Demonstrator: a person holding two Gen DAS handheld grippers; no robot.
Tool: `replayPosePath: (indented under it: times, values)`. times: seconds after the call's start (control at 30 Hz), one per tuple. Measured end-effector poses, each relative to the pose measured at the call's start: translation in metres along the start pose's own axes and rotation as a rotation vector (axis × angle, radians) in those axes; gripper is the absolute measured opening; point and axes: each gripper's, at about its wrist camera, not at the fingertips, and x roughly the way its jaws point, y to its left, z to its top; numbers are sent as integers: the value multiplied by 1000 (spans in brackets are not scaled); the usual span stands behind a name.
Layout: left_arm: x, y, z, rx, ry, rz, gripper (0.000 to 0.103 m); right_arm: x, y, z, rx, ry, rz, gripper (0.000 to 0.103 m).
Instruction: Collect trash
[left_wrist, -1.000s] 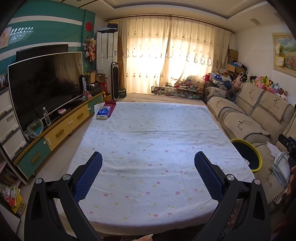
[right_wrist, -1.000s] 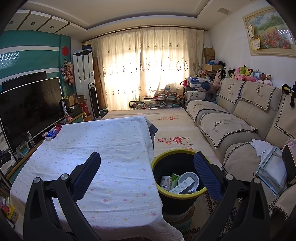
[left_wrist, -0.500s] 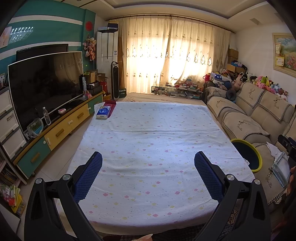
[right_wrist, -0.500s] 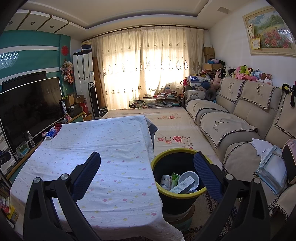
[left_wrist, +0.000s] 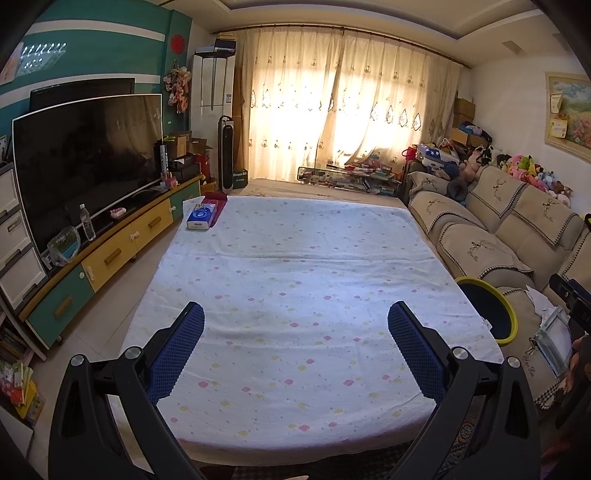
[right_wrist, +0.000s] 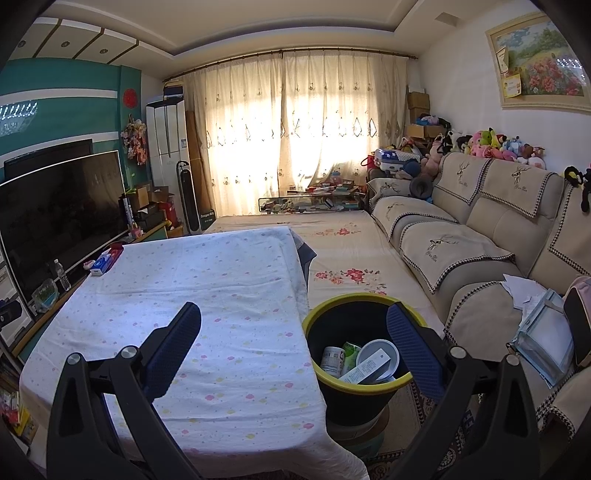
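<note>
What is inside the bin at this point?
The right wrist view shows the bin holding a white round lid or bowl, a long white box and two cans. Anything beneath them is hidden. The left wrist view shows only its dark interior.

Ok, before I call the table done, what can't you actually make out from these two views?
- Bin contents: right wrist view shows only the top layer; the wall and the right tongs finger hide the rest.
- Bin in left wrist view: the table edge cuts it off.
- Tissue pack print: too small.
- Floor under the table: the cloth hides it.
- Left tongs: open, empty.
</note>
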Motion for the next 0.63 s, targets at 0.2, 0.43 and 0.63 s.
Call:
replayPosePath:
  times: [0.2,0.43,0.63]
  values:
    - [2,1,0,2,-22,4,98,2,4,-5,-1,10,1,96]
    - [34,6,9,-5,53,-5,98,10,16,-2,-27,16,13,96]
    - [133,30,35,-22,148,56,98,85,50,26,-96,101,52,96]
